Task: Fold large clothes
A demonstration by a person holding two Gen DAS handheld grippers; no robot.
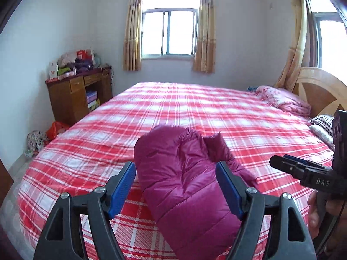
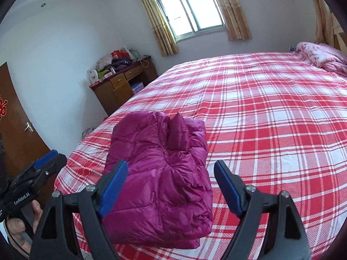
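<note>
A magenta puffer jacket [image 1: 184, 173] lies folded into a compact bundle on the red-and-white plaid bed [image 1: 195, 108], near its front edge. My left gripper [image 1: 175, 186] hovers over the bundle with its blue pads spread wide, touching nothing. The right gripper [image 1: 282, 163] pokes in from the right, held in a hand. In the right wrist view the same jacket [image 2: 160, 173] sits left of centre on the bed [image 2: 271, 119]. My right gripper [image 2: 171, 186] is open above it, its left pad over the fabric and its right pad over the sheet. The left gripper [image 2: 48, 158] shows at the left.
A wooden desk [image 1: 76, 95] piled with clothes and boxes stands against the left wall. A pink quilt [image 1: 282, 99] and a striped pillow [image 1: 323, 123] lie by the wooden headboard [image 1: 321, 91]. A brown door [image 2: 19, 125] is at the left; bags [image 1: 43, 136] sit on the floor.
</note>
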